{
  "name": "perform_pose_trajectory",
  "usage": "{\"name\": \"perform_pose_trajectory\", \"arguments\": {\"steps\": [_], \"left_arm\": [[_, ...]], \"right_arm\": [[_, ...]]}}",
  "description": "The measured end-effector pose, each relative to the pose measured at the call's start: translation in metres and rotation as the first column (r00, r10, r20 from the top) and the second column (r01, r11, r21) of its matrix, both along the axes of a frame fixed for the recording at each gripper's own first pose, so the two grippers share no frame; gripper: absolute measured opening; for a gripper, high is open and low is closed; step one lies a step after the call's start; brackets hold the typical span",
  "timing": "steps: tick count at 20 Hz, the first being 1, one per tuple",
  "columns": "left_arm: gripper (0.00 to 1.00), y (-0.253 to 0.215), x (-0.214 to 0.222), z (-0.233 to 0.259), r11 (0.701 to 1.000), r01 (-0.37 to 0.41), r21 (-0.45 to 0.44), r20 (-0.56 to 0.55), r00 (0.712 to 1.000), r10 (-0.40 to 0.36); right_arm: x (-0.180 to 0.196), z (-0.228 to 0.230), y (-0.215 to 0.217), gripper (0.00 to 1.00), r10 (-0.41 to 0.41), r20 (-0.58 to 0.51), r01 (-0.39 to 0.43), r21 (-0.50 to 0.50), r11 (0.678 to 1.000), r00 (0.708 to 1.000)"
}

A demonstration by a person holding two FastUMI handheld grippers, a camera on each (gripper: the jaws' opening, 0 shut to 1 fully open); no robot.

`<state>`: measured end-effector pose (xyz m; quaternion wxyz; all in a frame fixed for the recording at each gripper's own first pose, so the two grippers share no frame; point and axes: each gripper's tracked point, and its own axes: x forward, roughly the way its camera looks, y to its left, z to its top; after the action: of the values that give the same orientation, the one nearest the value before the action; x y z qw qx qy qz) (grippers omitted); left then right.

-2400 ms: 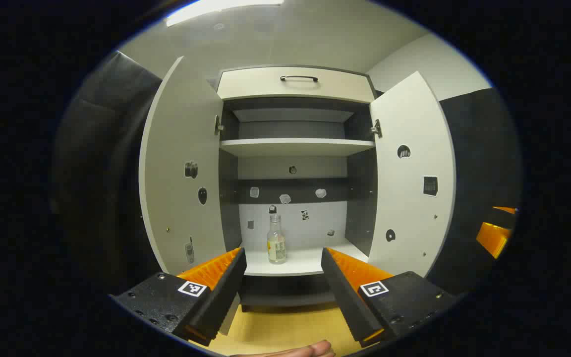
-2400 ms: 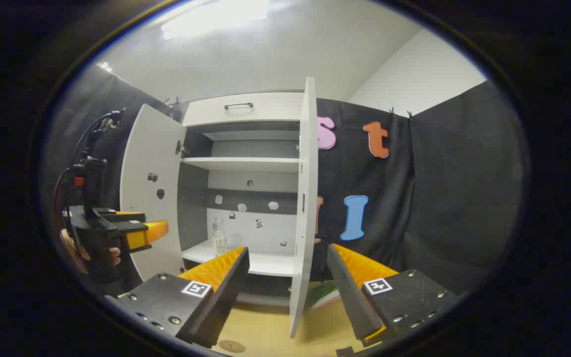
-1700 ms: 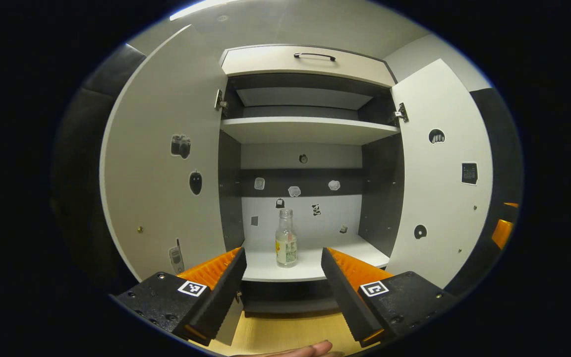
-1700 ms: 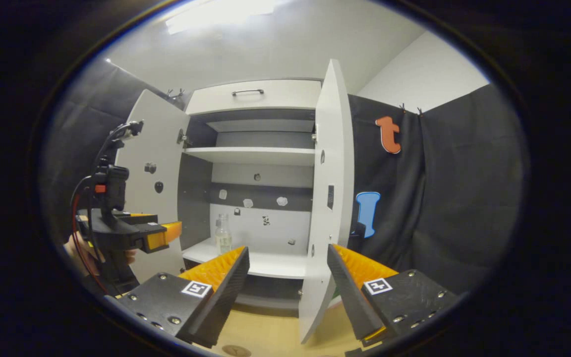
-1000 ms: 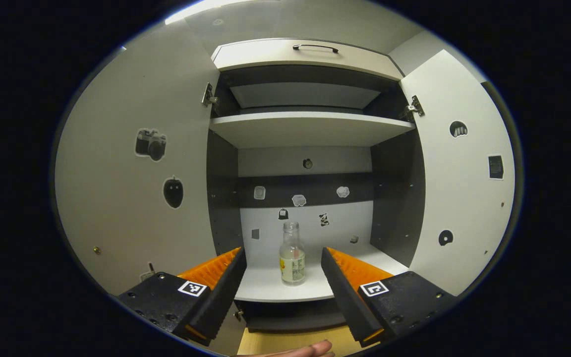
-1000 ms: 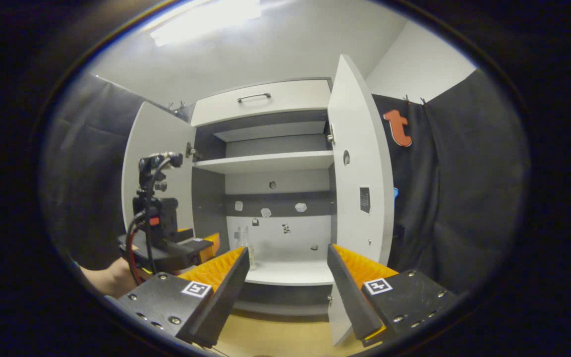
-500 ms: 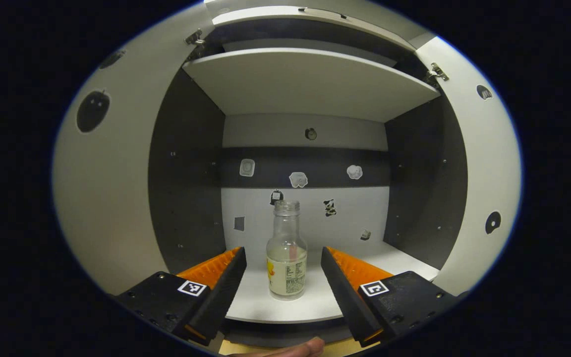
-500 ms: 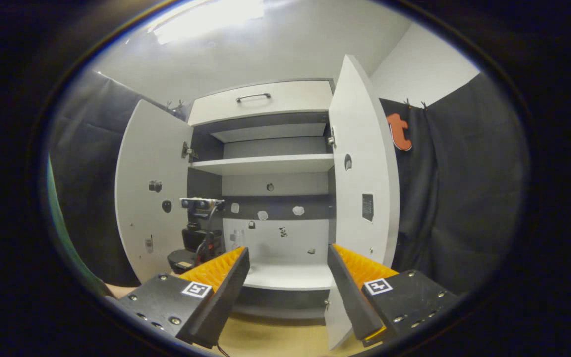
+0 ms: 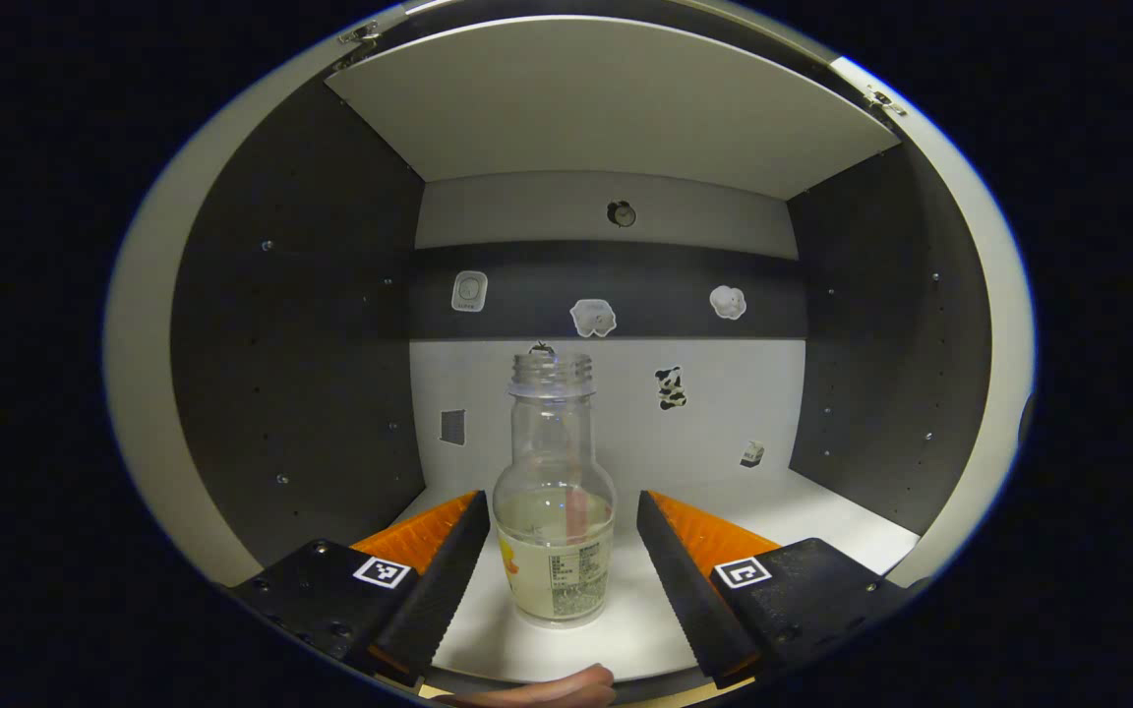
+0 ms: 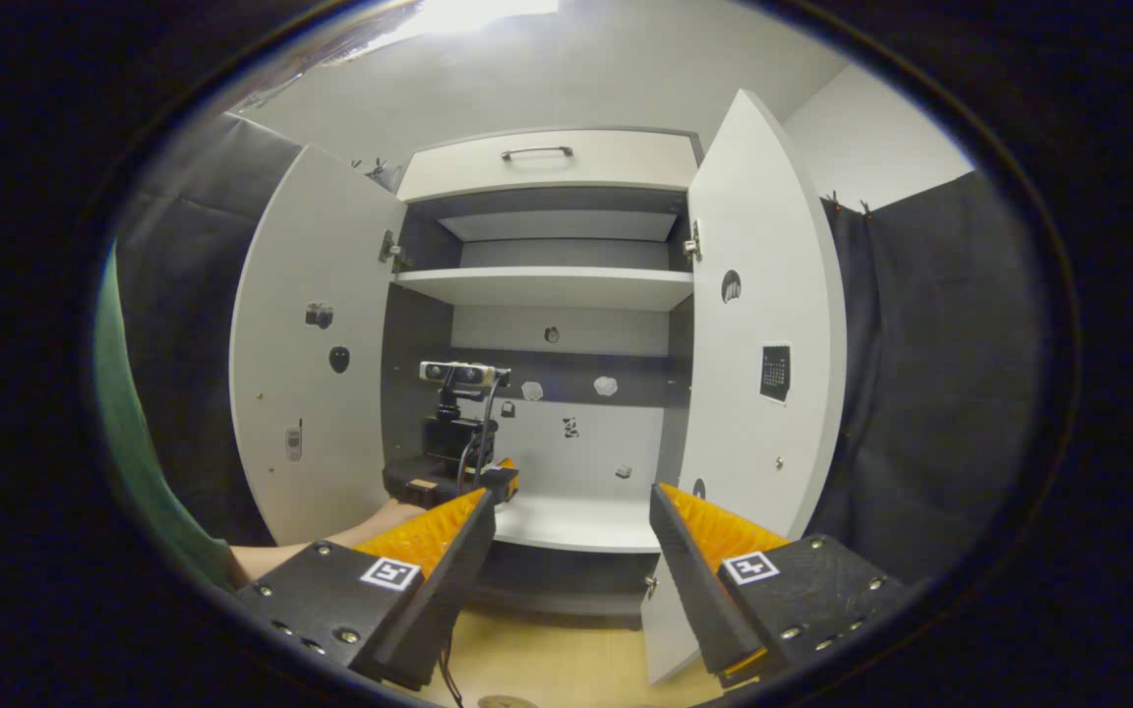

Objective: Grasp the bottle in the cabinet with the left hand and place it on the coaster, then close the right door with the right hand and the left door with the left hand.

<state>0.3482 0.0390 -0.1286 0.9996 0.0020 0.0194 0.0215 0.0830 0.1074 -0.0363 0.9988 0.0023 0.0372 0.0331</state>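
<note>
Here, a clear glass bottle (image 9: 554,511) stands upright on the white bottom shelf (image 9: 803,511) of the cabinet, near the shelf's front edge, cap off, w/ a little pale liquid in its lower part and a label round its base. It sits between the fingers of the left gripper (image 9: 557,531), a bit closer to the left finger than the right one; a gap shows on each side, so neither pad touches the glass.

Risks, as a judgement: the bottle is open-topped and narrow-based, so if one finger reaches it first it could tip or skid toward the back wall and spill. Squeezing high on the rounded shoulder rather than the straight labelled part could let the smooth glass slip. Lifting out too steeply could knock the neck on the shelf above (image 9: 616,98).

Left gripper: jaws spread wide, holding nothing, its black-and-orange fingers (image 9: 434,565) flanking the bottle low on its body.

Right gripper (image 10: 571,551): also spread wide and empty, hanging well back from the cabinet, out in front of it. From there the left door (image 10: 316,344) and right door (image 10: 763,324) both stand fully open, and the person's forearm (image 10: 330,543) reaches in toward the bottom shelf.
</note>
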Motion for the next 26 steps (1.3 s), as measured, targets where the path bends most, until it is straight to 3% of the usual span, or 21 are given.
{"name": "perform_pose_trajectory", "arguments": {"steps": [1, 4, 6, 17, 23, 25, 26], "left_arm": [[0.96, 0.005, 0.008, -0.003, 0.999, -0.031, -0.007, 0.004, 1.000, 0.031], [0.97, -0.002, 0.007, -0.017, 0.999, 0.002, -0.038, -0.076, 0.997, -0.005], [0.82, -0.017, -0.007, -0.013, 0.994, 0.063, -0.089, -0.075, 0.995, -0.070], [0.80, -0.061, -0.210, 0.025, 0.990, 0.141, 0.029, 0.045, 0.989, -0.142], [0.81, -0.103, -0.303, -0.018, 0.987, 0.162, -0.004, 0.093, 0.983, -0.161], [0.79, -0.114, -0.322, -0.052, 0.984, 0.173, -0.037, 0.107, 0.980, -0.168], [0.80, -0.122, -0.331, -0.079, 0.980, 0.195, -0.038, 0.063, 0.979, -0.193]], "right_arm": [[-0.002, 0.001, 0.002, 0.96, 0.001, 0.001, -0.001, 0.014, 1.000, 1.000], [-0.012, -0.001, 0.001, 0.96, 0.001, 0.001, -0.001, 0.032, 0.999, 1.000], [-0.024, -0.001, -0.001, 0.94, 0.001, 0.002, -0.001, 0.028, 1.000, 1.000], [-0.145, 0.009, -0.015, 0.94, 0.042, 0.016, -0.043, 0.095, 0.995, 0.999], [-0.189, 0.016, -0.052, 0.94, 0.054, 0.073, -0.060, 0.094, 0.994, 0.996], [-0.191, 0.013, -0.067, 0.96, 0.032, 0.073, -0.039, 0.102, 0.994, 0.997], [-0.190, 0.011, -0.074, 0.96, 0.016, 0.066, -0.023, 0.109, 0.994, 0.998]]}}
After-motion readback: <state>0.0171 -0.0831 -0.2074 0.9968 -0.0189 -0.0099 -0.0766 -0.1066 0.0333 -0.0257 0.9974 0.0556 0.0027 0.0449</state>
